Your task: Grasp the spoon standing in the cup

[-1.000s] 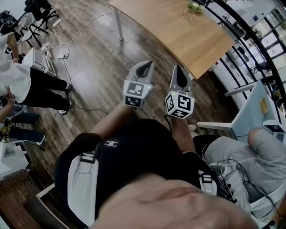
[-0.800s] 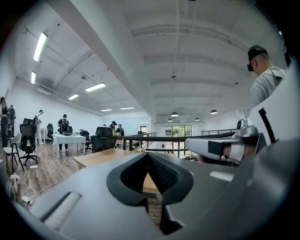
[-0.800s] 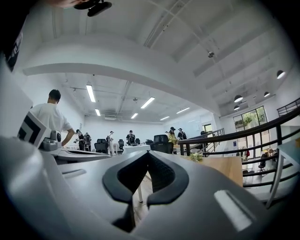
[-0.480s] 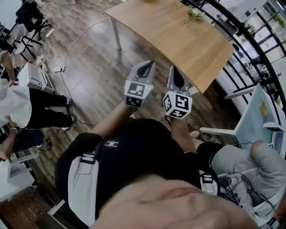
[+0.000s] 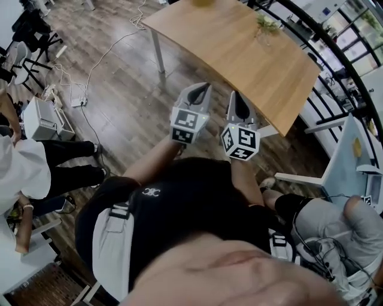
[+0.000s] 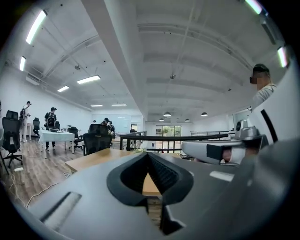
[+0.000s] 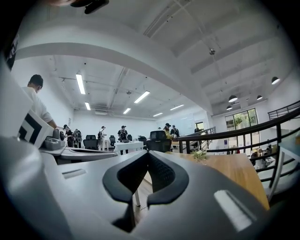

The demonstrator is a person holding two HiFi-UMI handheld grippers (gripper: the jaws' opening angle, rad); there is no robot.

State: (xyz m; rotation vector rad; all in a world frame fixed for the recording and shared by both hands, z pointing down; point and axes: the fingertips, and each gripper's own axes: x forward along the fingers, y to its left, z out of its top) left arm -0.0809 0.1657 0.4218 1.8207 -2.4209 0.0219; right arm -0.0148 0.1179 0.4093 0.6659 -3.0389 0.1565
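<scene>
The left gripper and right gripper are side by side over the floor, near the table. Each has its jaws pressed together on nothing. No view shows the spoon or cup.

Your hands vanish behind the left gripper and the right gripper, and your black-shirted torso hides the floor below. The long light-wood table runs off the top edge, where a yellow object is clipped. The small green plant is too small to make out.
</scene>
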